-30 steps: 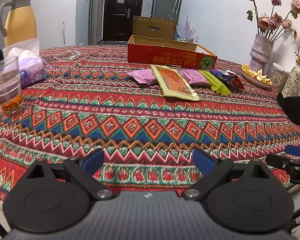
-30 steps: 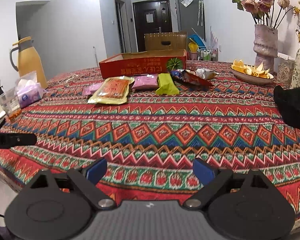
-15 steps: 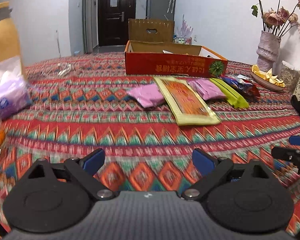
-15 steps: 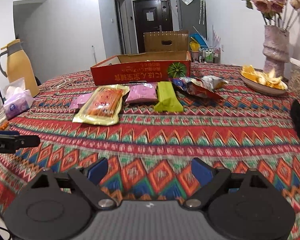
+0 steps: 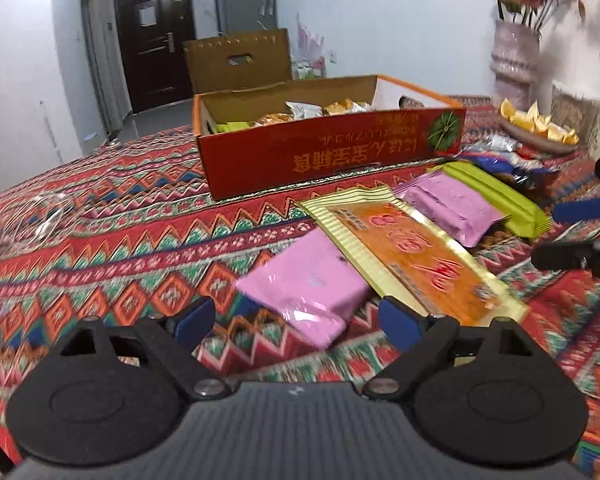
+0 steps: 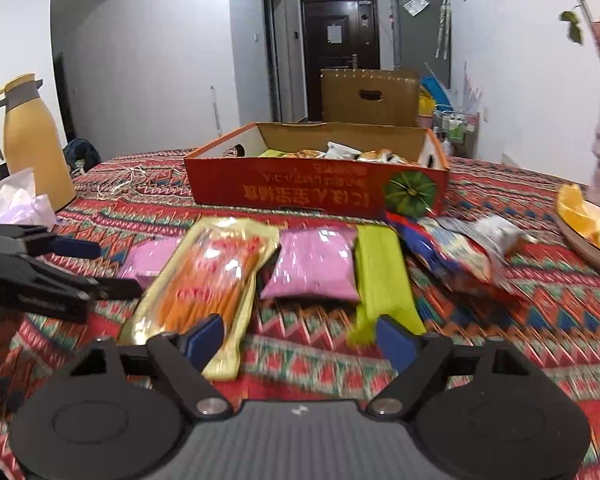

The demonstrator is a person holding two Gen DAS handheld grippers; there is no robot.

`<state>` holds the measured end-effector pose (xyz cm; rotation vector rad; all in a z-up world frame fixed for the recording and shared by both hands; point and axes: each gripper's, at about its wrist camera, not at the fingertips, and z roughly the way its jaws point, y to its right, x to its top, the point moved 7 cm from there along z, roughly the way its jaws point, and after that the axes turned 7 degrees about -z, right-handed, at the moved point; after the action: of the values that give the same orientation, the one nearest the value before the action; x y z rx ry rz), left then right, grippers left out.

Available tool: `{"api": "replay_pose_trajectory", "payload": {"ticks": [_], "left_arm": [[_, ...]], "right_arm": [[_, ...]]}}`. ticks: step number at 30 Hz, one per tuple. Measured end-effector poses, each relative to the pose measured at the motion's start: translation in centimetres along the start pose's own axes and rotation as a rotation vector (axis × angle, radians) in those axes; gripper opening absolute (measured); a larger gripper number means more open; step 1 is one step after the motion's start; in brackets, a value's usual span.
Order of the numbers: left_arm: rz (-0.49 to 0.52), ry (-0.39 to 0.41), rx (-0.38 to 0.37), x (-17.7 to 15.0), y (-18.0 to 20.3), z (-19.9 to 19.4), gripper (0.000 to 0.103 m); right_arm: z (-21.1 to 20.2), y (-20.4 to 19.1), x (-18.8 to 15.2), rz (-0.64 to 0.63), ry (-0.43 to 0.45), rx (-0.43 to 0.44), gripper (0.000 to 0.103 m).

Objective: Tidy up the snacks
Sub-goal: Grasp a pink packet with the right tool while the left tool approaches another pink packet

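Note:
Several snack packets lie in a row on the patterned tablecloth before an open red box (image 5: 332, 156) (image 6: 316, 192) that holds more snacks. My left gripper (image 5: 296, 322) is open, its jaws closing, with the near end of a pink packet (image 5: 304, 284) just ahead of and between its fingers, untouched. Beside it lie an orange-and-yellow packet (image 5: 412, 256) (image 6: 208, 280), a second pink packet (image 5: 452, 208) (image 6: 316, 268), a green packet (image 5: 500, 196) (image 6: 380, 280) and blue foil packets (image 6: 452, 252). My right gripper (image 6: 300, 338) (image 5: 572, 232) is open, jaws closing, nothing gripped, near the second pink packet. The left gripper (image 6: 100, 268) shows at left.
A yellow thermos jug (image 6: 32, 140) and a tissue pack (image 6: 16, 200) stand at the left. A plate of orange slices (image 6: 592, 228) (image 5: 536, 128) and a flower vase (image 5: 516, 60) stand at the right. A brown cardboard box (image 6: 368, 96) stands behind the red box, and a white cord (image 6: 120, 180) lies left of it.
Both grippers have moved forward across the table up to the row of packets. The right gripper's jaws have narrowed. The packets and the box have not moved.

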<state>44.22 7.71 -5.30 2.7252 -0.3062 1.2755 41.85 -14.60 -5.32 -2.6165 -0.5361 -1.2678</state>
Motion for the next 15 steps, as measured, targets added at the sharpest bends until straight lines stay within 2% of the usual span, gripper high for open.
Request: {"api": "replay_pose_trajectory", "payload": {"ticks": [4,8,14,15], "left_arm": [[-0.019,-0.042,-0.050,0.9,-0.6,2.8,0.091],[-0.033,-0.043,-0.111,1.4,-0.2,4.3,0.089],[-0.001,0.009,-0.120,1.6,0.5,4.8,0.080],[-0.004,0.015,-0.119,1.6,0.6,4.8,0.079]], "right_arm": [[3.3,0.6,1.9,0.019,-0.007,0.030,0.077],[6.4,1.3,3.4,0.049,-0.013,0.059,0.073],[9.2,1.7,3.9,0.026,-0.003,0.004,0.072],[9.9,2.0,3.6,0.034,-0.030,-0.003,0.070]]}}
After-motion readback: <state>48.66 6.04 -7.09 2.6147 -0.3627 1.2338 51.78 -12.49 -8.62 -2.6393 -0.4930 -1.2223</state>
